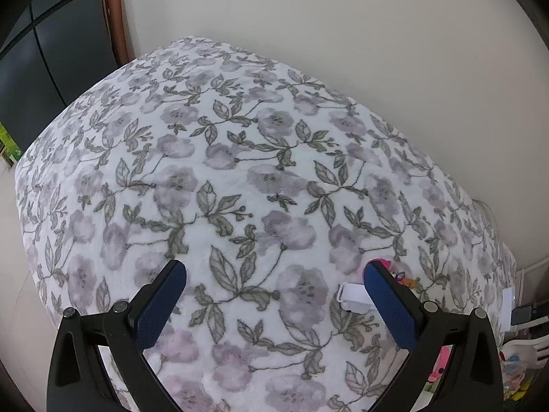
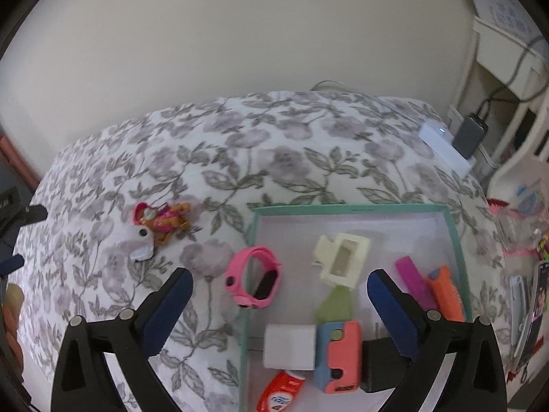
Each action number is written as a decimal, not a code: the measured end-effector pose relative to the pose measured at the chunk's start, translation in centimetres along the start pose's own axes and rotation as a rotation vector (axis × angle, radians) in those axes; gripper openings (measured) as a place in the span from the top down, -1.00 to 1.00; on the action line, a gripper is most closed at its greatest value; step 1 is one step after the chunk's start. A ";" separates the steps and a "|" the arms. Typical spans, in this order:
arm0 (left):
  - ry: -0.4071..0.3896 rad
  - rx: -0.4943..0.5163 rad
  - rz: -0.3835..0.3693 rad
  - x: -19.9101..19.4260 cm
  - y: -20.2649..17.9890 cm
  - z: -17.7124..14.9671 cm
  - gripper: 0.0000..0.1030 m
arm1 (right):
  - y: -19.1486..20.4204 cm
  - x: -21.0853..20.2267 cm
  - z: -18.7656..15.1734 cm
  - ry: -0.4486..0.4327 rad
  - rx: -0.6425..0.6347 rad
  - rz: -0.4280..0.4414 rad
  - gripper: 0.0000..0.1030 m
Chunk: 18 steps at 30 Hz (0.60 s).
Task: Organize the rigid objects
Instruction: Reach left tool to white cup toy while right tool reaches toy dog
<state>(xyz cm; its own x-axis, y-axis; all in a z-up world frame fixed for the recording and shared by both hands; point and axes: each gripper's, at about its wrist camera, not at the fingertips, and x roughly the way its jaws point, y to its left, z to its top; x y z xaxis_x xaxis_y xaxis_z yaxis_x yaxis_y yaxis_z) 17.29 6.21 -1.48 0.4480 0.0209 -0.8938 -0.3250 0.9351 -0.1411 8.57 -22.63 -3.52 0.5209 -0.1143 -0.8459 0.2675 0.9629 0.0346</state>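
Two pairs of tongs, both spread wide with nothing between their pads, and we are looking for the next piece to put away. Our right tongs [image 2: 279, 292] hang over the near left corner of the teal-rimmed box [image 2: 453, 237], which already holds a cream plastic housing [image 2: 343, 261], a white block [image 2: 290, 346], a coral-and-blue case [image 2: 339, 357], purple and orange sticks and more. Straddling the box's left rim, dead centre between our right pads, is the pink smartwatch [image 2: 254, 279], standing on edge with its band looped and its dark face turned toward the right pad. That one looks only half in.

Out on the floral bedspread [image 2: 308, 158], up and to the left of our right tongs and well apart from the box, lie the small pink-and-orange toy figure [image 2: 164, 221] and, touching it on the near side, a little white figurine [image 2: 142, 249]. The toy's long axis runs left to right across our view.

Our left tongs [image 1: 274, 281] face mostly bare blanket; a white clip-like piece [image 1: 353, 297] lies just inside the right pad, and a sliver of the toy peeks past it. We judge the right hand the nearer one for the watch.
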 end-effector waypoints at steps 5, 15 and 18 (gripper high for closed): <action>0.021 0.006 -0.013 0.4 -0.1 -0.1 -1.00 | 1.4 0.1 -0.1 0.000 -0.044 -0.002 -1.00; 0.077 0.038 -0.065 2.2 -1.9 -0.5 -1.00 | 2.4 1.1 0.7 0.012 -0.063 0.006 -1.00; 0.104 0.063 -0.111 3.5 -3.4 -0.8 -1.00 | 2.4 1.5 1.4 0.003 -0.055 0.008 -1.00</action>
<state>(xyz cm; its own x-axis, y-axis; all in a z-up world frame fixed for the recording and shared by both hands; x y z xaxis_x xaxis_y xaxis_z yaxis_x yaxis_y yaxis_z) 19.26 2.82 -4.46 0.3888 -0.1174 -0.9138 -0.2240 0.9500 -0.2174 11.15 -20.80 -3.90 0.5200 -0.1060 -0.8475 0.2183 0.9758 0.0119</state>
